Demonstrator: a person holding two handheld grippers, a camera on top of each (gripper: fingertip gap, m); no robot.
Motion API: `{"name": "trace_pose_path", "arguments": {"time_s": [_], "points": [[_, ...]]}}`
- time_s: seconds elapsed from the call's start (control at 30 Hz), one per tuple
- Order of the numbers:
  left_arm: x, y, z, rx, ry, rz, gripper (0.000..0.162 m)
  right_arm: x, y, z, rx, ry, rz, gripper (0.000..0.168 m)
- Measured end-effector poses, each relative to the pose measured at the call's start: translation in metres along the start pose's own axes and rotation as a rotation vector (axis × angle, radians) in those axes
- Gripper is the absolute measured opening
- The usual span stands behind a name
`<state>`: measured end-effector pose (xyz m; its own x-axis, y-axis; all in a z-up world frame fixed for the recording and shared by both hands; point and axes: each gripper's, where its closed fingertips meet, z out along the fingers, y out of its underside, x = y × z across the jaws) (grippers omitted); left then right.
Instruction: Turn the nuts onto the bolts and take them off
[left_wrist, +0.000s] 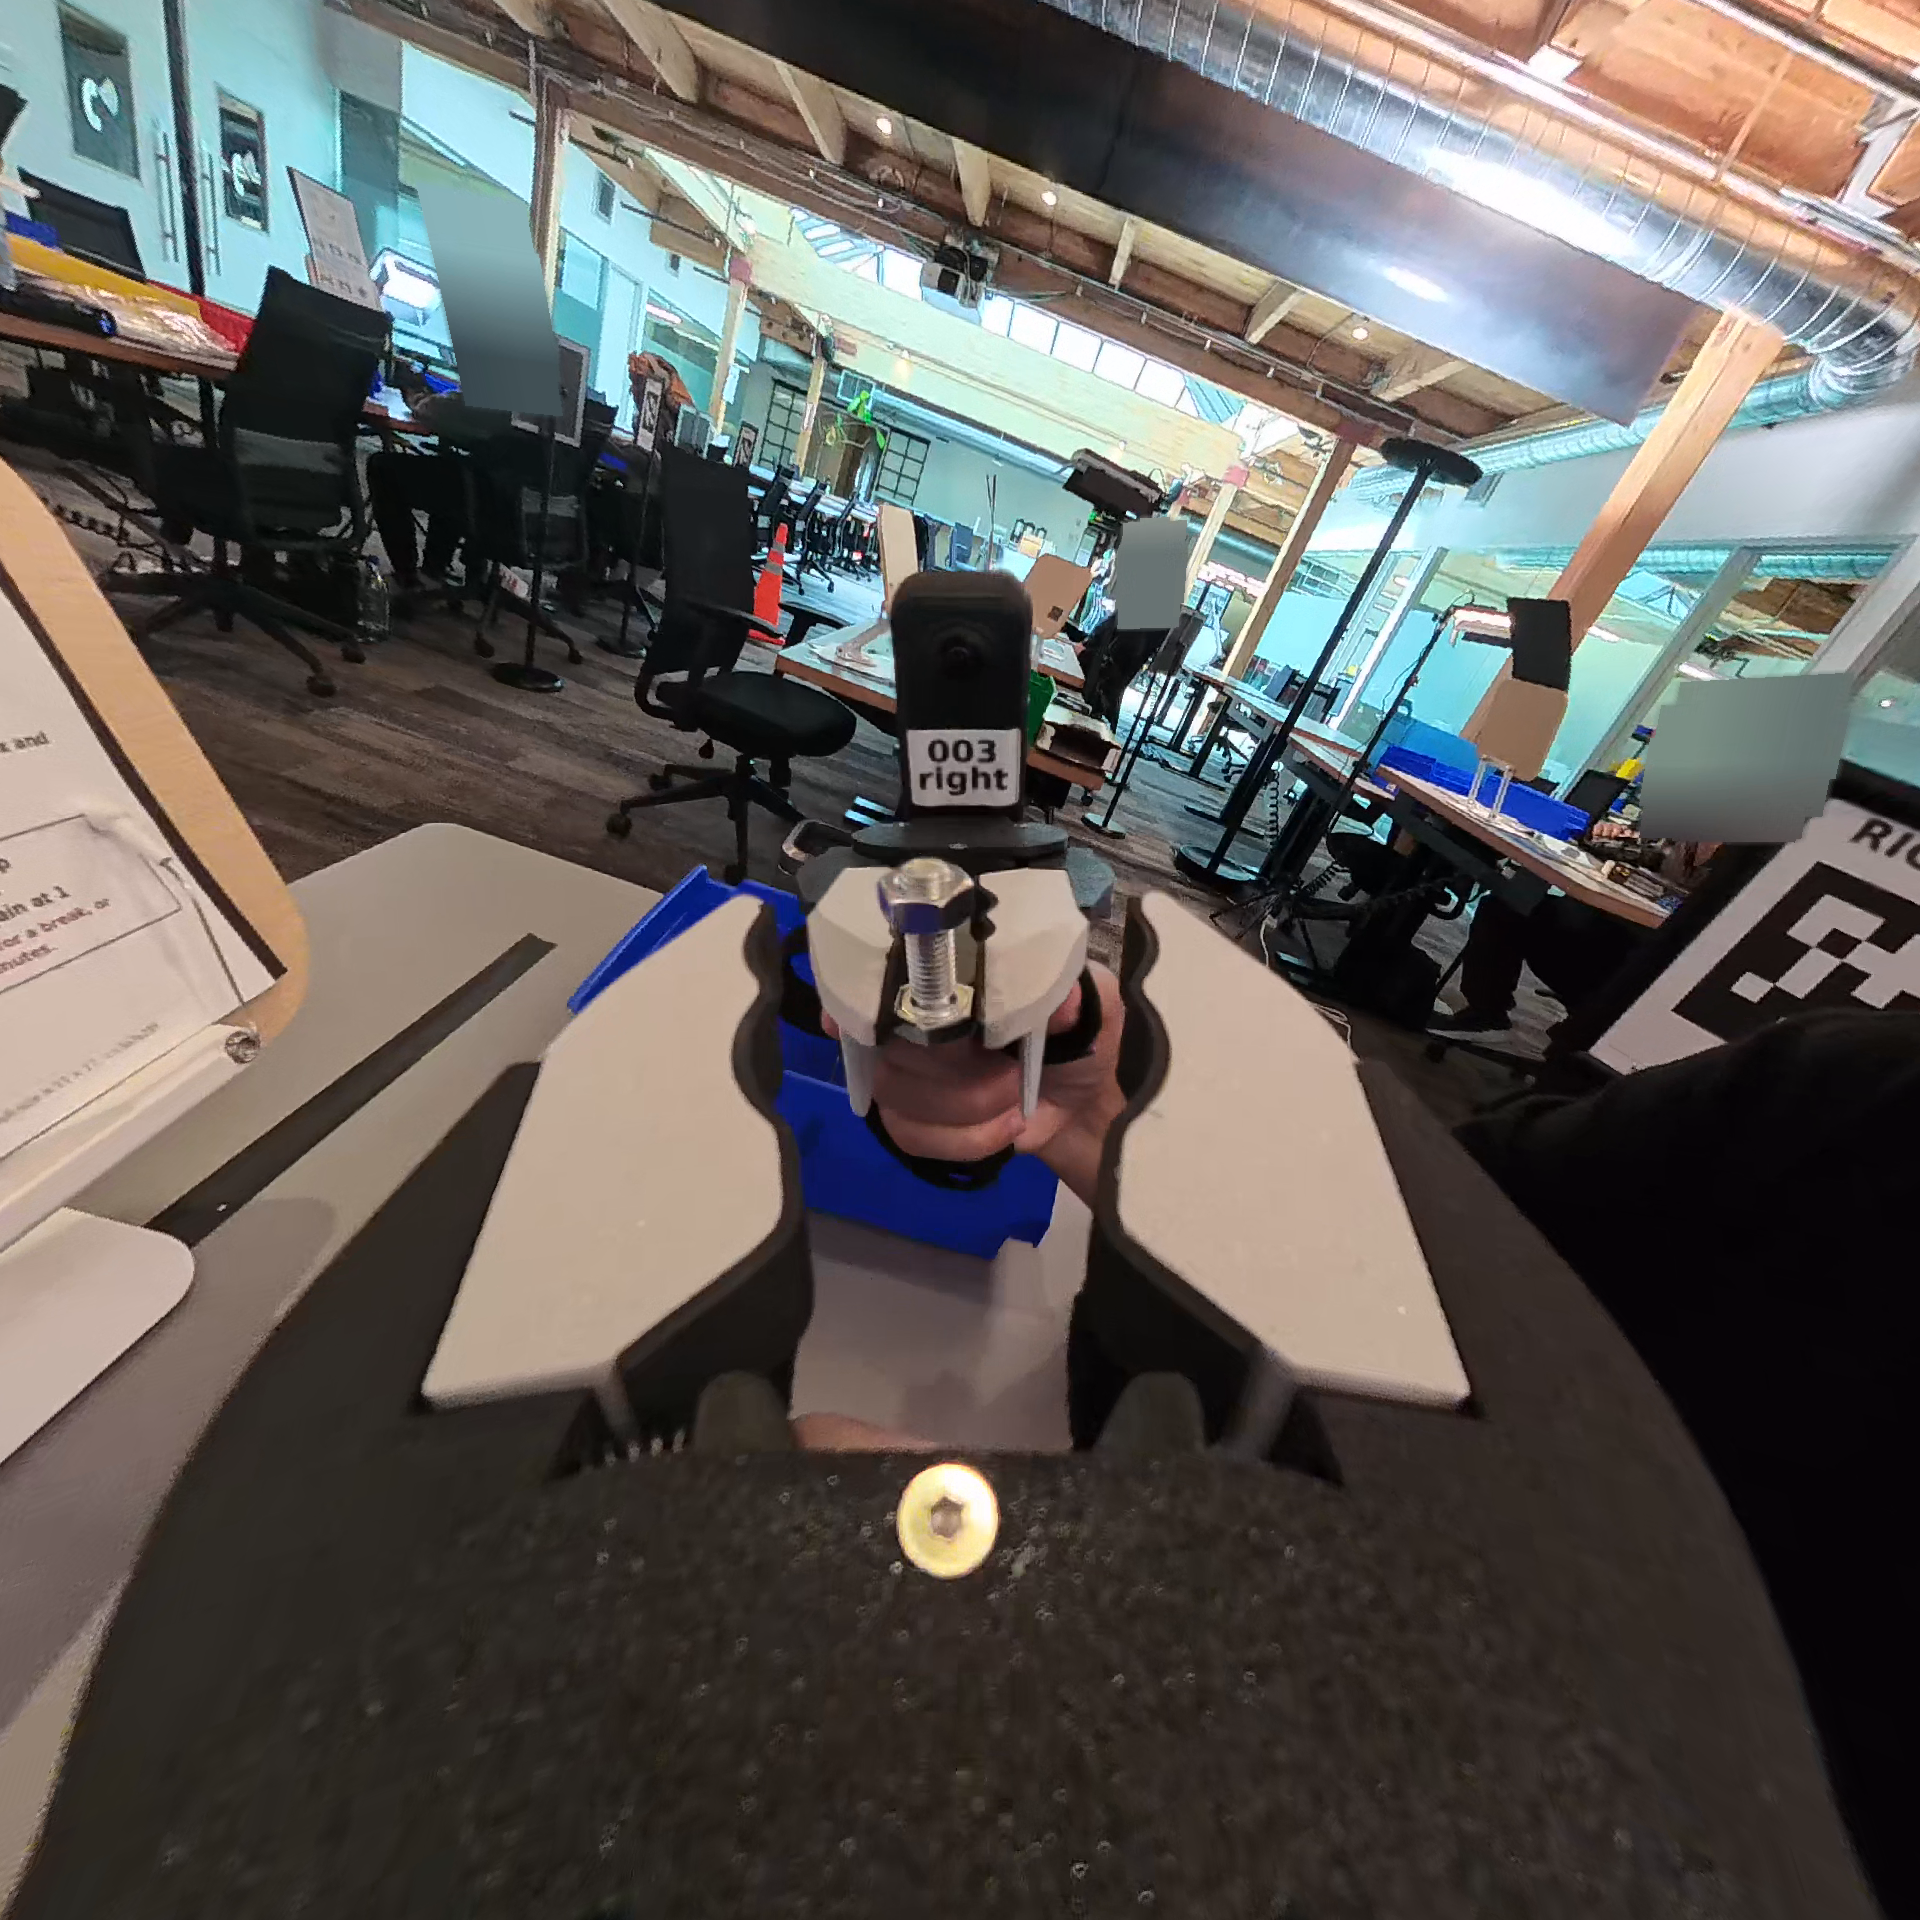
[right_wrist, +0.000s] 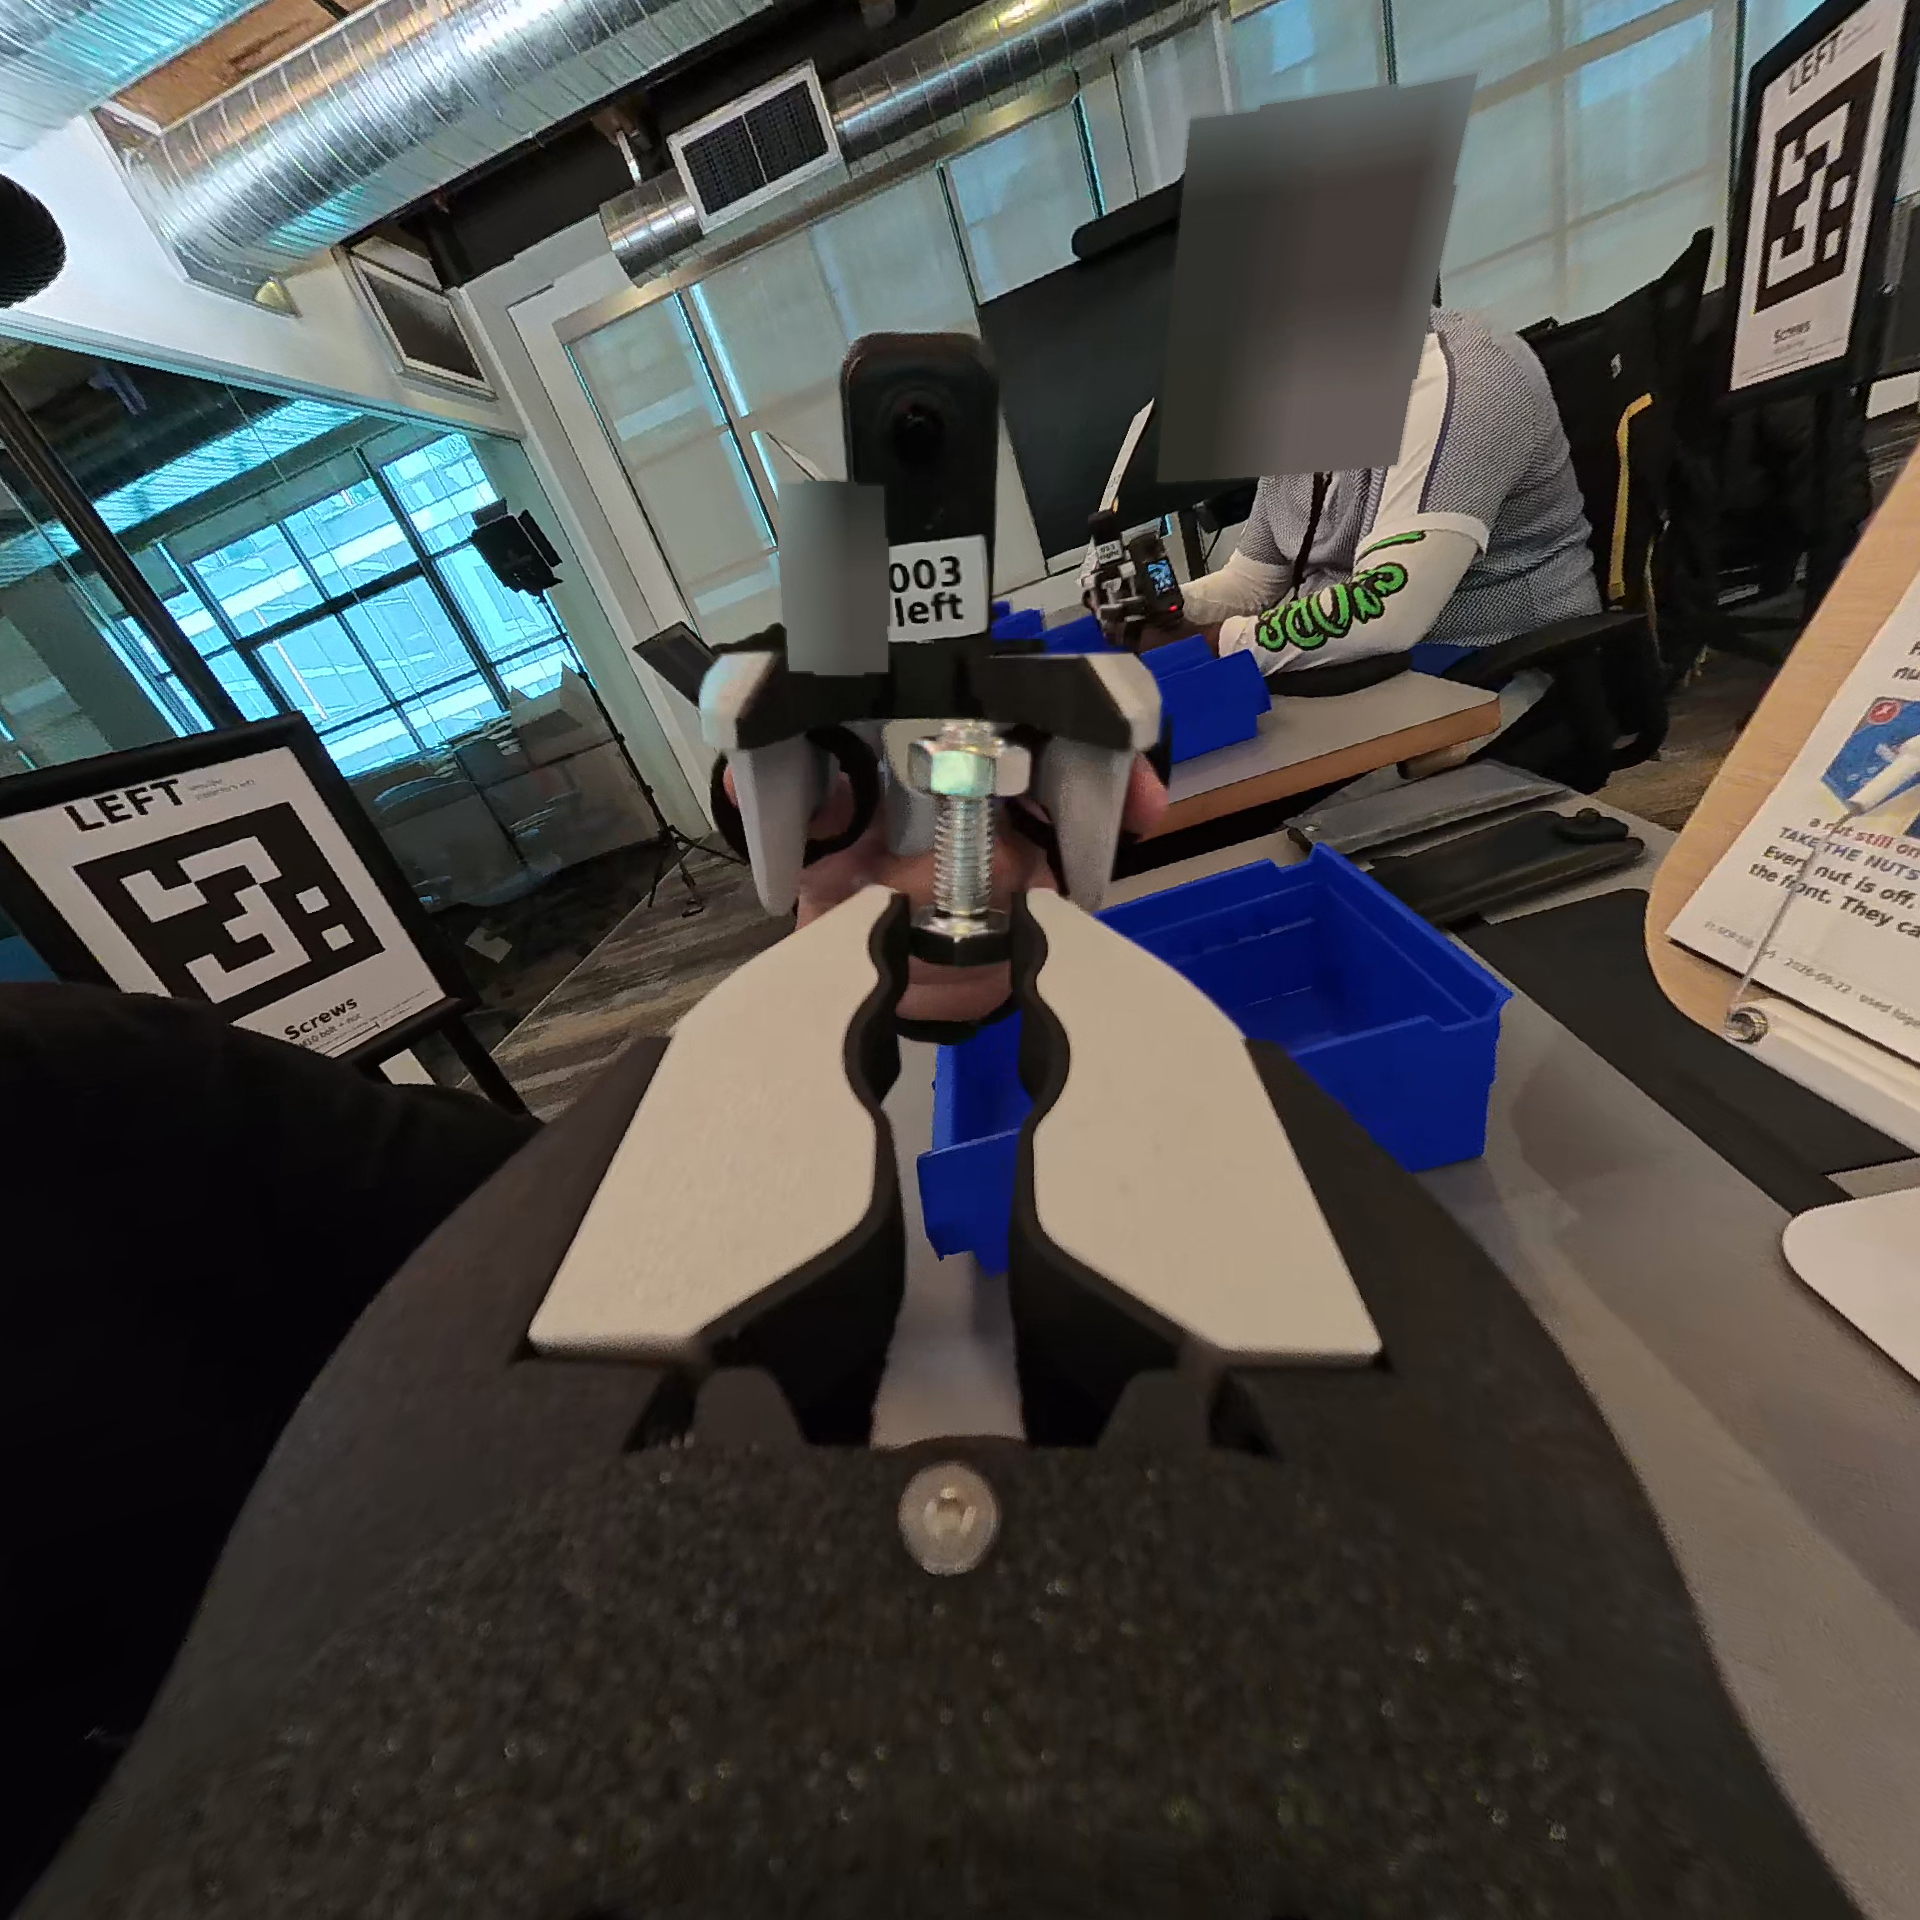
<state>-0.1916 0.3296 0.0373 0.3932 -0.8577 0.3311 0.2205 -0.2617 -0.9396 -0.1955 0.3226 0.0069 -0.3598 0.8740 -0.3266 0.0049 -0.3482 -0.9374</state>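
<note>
While the left tool (left_wrist: 951, 914) stands released, its two fingers spread wide to either side of the nut (right_wrist: 966, 771) and apparently not touching it, no turning force is applied. The nut sits high on the bolt (right_wrist: 961, 842), close to what appears to be the free end of the thread, with a long run of bare thread below it. The bolt is held upright in the air above the bench (left_wrist: 416, 935), between the two tools. The right tool (right_wrist: 961, 920) is clenched on the lower end of the bolt, apparently at the head.

Judgement of progress: the nut is engaged by only a few turns. It is therefore either newly started or almost off; the views do not settle which. The remaining work is to regrip the nut with the left tool and turn it. To the right, the blue bin (right_wrist: 1351, 997) on the bench appears empty.
</note>
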Motion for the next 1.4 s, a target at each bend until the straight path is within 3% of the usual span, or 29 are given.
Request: {"name": "trace_pose_path", "arguments": {"time_s": [0.3,0.5,0.83,1.13,1.4], "points": [[0.005,0.026,0.028,-0.090,0.014,0.031,0.065,0.003,0.012,0.010,-0.036,0.003,0.005,0.018],[0.012,0.022,0.024,-0.095,0.020,0.045,0.070,0.004,0.003,0.001,-0.008,0.011,0.005,0.018],[0.023,-0.003,0.003,-0.013,0.028,0.071,0.064,0.005,-0.007,-0.010,0.025,0.016,0.007,0.018],[0.007,0.015,0.021,-0.044,0.024,0.022,0.067,-0.002,0.015,0.015,-0.034,-0.034,0.027,0.018],[0.016,0.017,0.026,-0.038,0.088,-0.013,0.069,0.001,0.013,0.012,-0.027,-0.026,0.030,0.018]]}}
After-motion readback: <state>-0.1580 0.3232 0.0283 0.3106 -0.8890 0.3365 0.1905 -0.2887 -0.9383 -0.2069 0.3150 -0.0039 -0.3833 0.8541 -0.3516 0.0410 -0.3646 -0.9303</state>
